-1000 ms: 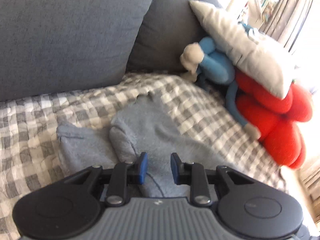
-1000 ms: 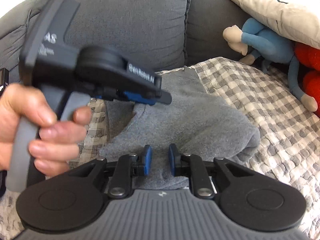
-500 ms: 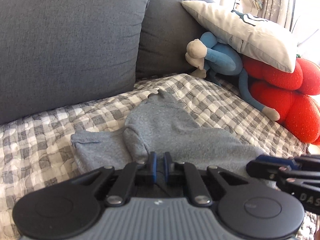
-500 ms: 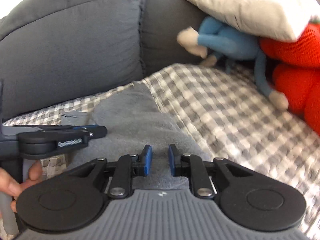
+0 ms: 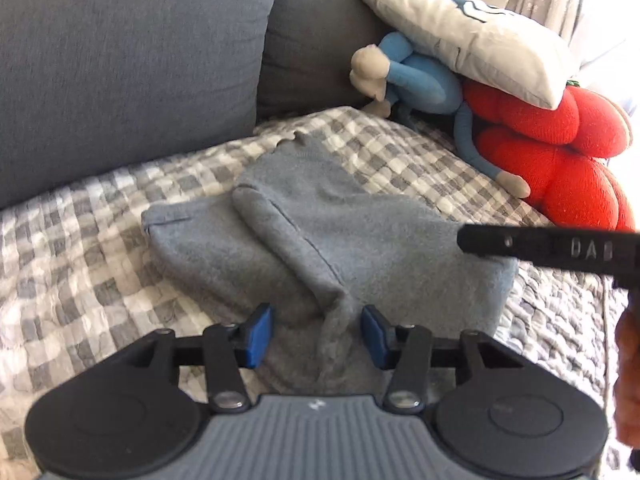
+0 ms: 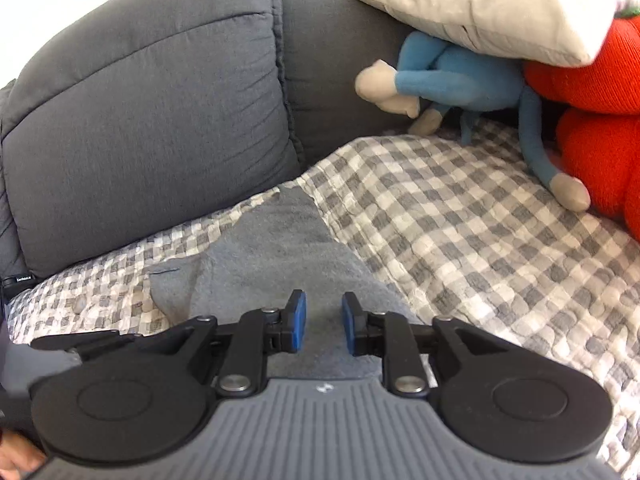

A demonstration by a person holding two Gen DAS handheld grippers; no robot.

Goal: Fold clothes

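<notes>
A grey fleece garment [image 5: 320,232] lies folded on the checked quilt [image 5: 80,248], with a sleeve doubled over its middle. My left gripper [image 5: 316,334] hovers at its near edge. Its jaws are opening, and a raised ridge of the cloth stands between the blue pads [image 5: 258,334] untouched by them. The right gripper's black body [image 5: 540,246] crosses the right side of this view. In the right wrist view my right gripper [image 6: 325,324] is over the garment [image 6: 280,248]. Its jaws are opening and nothing is pinched between them. The left gripper [image 6: 80,344] shows at the lower left.
Dark grey sofa back cushions [image 5: 120,72] rise behind the quilt. On the right, a blue plush toy [image 5: 420,80] and a red plush toy [image 5: 560,160] lie under a white pillow [image 5: 480,40]. A hand [image 5: 628,380] shows at the right edge.
My left jaws, nearly shut on a cloth fold half a second ago, now stand wide apart with the fold released. The right jaws have widened a little, and both views have rolled.
</notes>
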